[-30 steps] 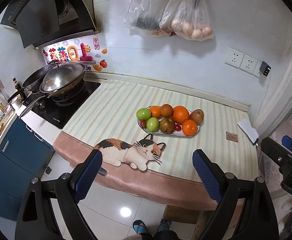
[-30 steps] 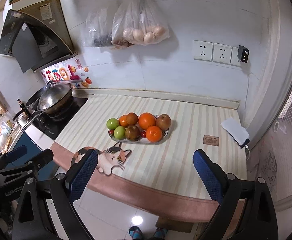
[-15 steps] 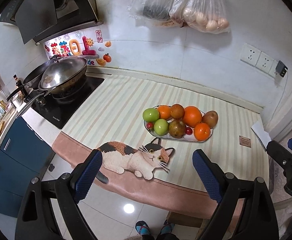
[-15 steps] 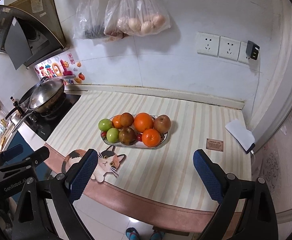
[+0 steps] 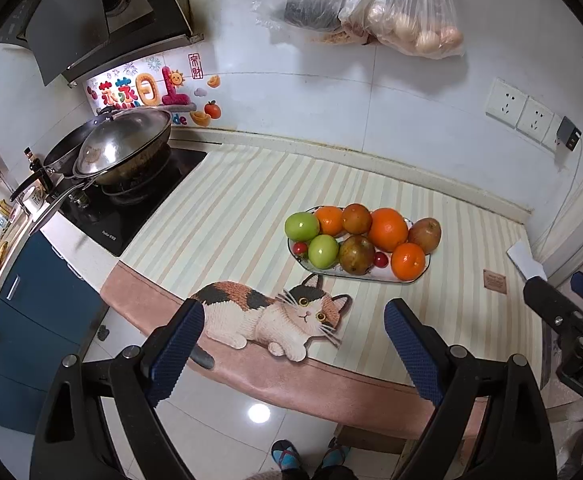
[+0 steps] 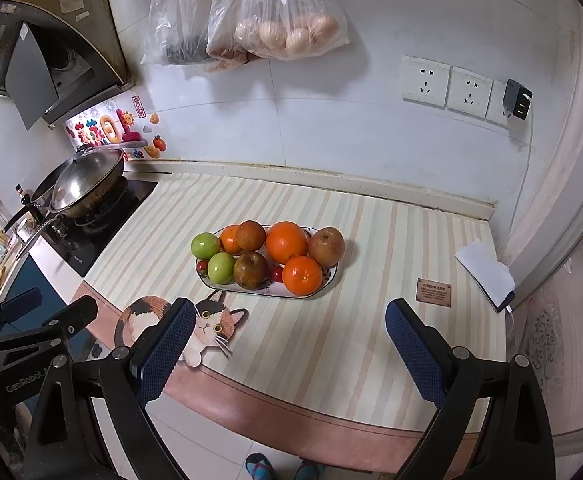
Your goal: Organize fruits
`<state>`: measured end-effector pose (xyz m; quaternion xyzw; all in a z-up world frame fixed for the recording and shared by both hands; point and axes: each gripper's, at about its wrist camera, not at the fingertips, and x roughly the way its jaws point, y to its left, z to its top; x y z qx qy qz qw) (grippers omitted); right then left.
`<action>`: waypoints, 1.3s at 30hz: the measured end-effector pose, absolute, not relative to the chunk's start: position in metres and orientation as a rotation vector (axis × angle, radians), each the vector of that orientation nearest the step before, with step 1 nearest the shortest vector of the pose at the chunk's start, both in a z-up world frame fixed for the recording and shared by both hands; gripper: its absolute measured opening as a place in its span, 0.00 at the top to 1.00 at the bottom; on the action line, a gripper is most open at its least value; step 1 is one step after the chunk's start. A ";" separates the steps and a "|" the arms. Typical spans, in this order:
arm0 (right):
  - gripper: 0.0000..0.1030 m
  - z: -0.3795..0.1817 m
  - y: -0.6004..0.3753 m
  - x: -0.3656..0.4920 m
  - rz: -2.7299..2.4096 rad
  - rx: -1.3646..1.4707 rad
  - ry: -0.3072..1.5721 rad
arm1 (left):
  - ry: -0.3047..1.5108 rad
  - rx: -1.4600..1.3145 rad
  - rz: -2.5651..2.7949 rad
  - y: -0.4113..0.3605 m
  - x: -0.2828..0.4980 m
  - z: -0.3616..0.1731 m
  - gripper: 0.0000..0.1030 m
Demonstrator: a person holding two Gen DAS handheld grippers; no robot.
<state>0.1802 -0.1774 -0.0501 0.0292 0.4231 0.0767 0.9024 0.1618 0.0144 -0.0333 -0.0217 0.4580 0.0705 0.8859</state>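
Fruits (image 6: 287, 242) heaped on plate (image 6: 329, 278), striped countertop (image 6: 331, 344).

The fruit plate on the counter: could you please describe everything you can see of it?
The fruit plate is a shallow, elongated white dish with a dark rim line, apparently ceramic. It lies flat on the striped mat, just behind the cat picture. It is piled with two green apples, three oranges, three brownish-red fruits and small red ones. Neither gripper touches it; both are open, short of the counter.
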 end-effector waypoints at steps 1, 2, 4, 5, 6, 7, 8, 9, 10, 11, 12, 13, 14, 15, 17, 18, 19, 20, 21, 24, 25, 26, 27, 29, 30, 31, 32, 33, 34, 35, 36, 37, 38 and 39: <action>0.03 -0.050 -0.178 0.180 0.156 0.059 0.874 | 0.949 -0.047 0.147 0.015 0.162 -0.033 0.05; 0.03 -0.050 -0.178 0.180 0.154 0.058 0.873 | 0.944 -0.048 0.149 0.016 0.162 -0.033 0.04; 0.03 -0.051 -0.177 0.180 0.153 0.058 0.875 | 0.941 -0.045 0.155 0.017 0.162 -0.033 0.03; 0.03 -0.051 -0.177 0.179 0.152 0.059 0.875 | 0.943 -0.045 0.154 0.017 0.163 -0.034 0.01; 0.03 -0.051 -0.177 0.180 0.152 0.057 0.875 | 0.943 -0.047 0.156 0.018 0.163 -0.034 0.01; 0.03 -0.051 -0.177 0.179 0.150 0.057 0.874 | 0.942 -0.046 0.158 0.018 0.163 -0.034 0.01; 0.03 -0.051 -0.177 0.179 0.150 0.056 0.875 | 0.942 -0.045 0.161 0.019 0.163 -0.034 0.01; 0.03 -0.051 -0.177 0.179 0.150 0.055 0.875 | 0.943 -0.046 0.160 0.019 0.163 -0.034 0.01; 0.03 -0.051 -0.177 0.179 0.149 0.056 0.874 | 0.945 -0.048 0.160 0.019 0.163 -0.035 0.01; 0.03 -0.050 -0.178 0.179 0.149 0.058 0.874 | 0.945 -0.048 0.159 0.020 0.162 -0.035 0.01; 0.03 -0.050 -0.178 0.179 0.150 0.057 0.874 | 0.945 -0.047 0.161 0.020 0.162 -0.035 0.01; 0.03 -0.050 -0.178 0.179 0.149 0.056 0.874 | 0.945 -0.048 0.161 0.020 0.162 -0.035 0.01; 0.03 -0.050 -0.178 0.178 0.148 0.056 0.872 | 0.945 -0.050 0.159 0.020 0.162 -0.035 0.01; 0.03 -0.050 -0.179 0.178 0.149 0.056 0.870 | 0.944 -0.048 0.159 0.019 0.162 -0.035 0.01; 0.03 -0.048 -0.179 0.178 0.149 0.058 0.868 | 0.940 -0.045 0.160 0.020 0.162 -0.034 0.01; 0.03 -0.048 -0.179 0.178 0.148 0.056 0.867 | 0.938 -0.047 0.160 0.020 0.162 -0.034 0.01; 0.03 -0.047 -0.179 0.178 0.148 0.057 0.867 | 0.937 -0.048 0.161 0.020 0.162 -0.034 0.01; 0.03 -0.046 -0.179 0.179 0.150 0.056 0.866 | 0.935 -0.048 0.161 0.020 0.162 -0.033 0.01; 0.03 -0.046 -0.179 0.179 0.150 0.052 0.865 | 0.934 -0.049 0.160 0.021 0.162 -0.033 0.01; 0.03 -0.045 -0.179 0.180 0.151 0.052 0.865 | 0.931 -0.049 0.158 0.021 0.162 -0.032 0.01; 0.03 -0.045 -0.179 0.180 0.150 0.051 0.865 | 0.932 -0.050 0.158 0.021 0.162 -0.031 0.01; 0.03 -0.045 -0.179 0.181 0.152 0.050 0.865 | 0.932 -0.050 0.157 0.020 0.162 -0.031 0.01; 0.03 -0.045 -0.179 0.181 0.151 0.050 0.866 | 0.932 -0.047 0.157 0.020 0.161 -0.031 0.01; 0.03 -0.046 -0.178 0.182 0.151 0.051 0.870 | 0.938 -0.049 0.153 0.019 0.162 -0.031 0.01; 0.03 -0.047 -0.179 0.183 0.150 0.052 0.872 | 0.940 -0.051 0.150 0.019 0.162 -0.031 0.01; 0.03 -0.048 -0.179 0.183 0.150 0.052 0.874 | 0.941 -0.047 0.149 0.018 0.163 -0.031 0.01; 0.03 -0.049 -0.179 0.183 0.149 0.054 0.875 | 0.941 -0.042 0.147 0.018 0.163 -0.031 0.01; 0.03 -0.049 -0.179 0.183 0.149 0.055 0.875 | 0.939 -0.039 0.145 0.017 0.163 -0.031 0.01; 0.03 -0.049 -0.179 0.183 0.150 0.054 0.876 | 0.940 -0.038 0.144 0.017 0.163 -0.031 0.01; 0.03 -0.050 -0.180 0.184 0.151 0.055 0.878 | 0.940 -0.038 0.142 0.016 0.163 -0.030 0.01; 0.03 -0.051 -0.180 0.184 0.152 0.055 0.879 | 0.939 -0.038 0.142 0.016 0.163 -0.030 0.01; 0.03 -0.051 -0.180 0.184 0.152 0.054 0.879 | 0.939 -0.038 0.141 0.016 0.163 -0.030 0.01; 0.03 -0.051 -0.180 0.184 0.151 0.054 0.879 | 0.938 -0.039 0.142 0.016 0.163 -0.030 0.01; 0.03 -0.051 -0.180 0.184 0.152 0.057 0.879 | 0.938 -0.038 0.143 0.016 0.163 -0.030 0.01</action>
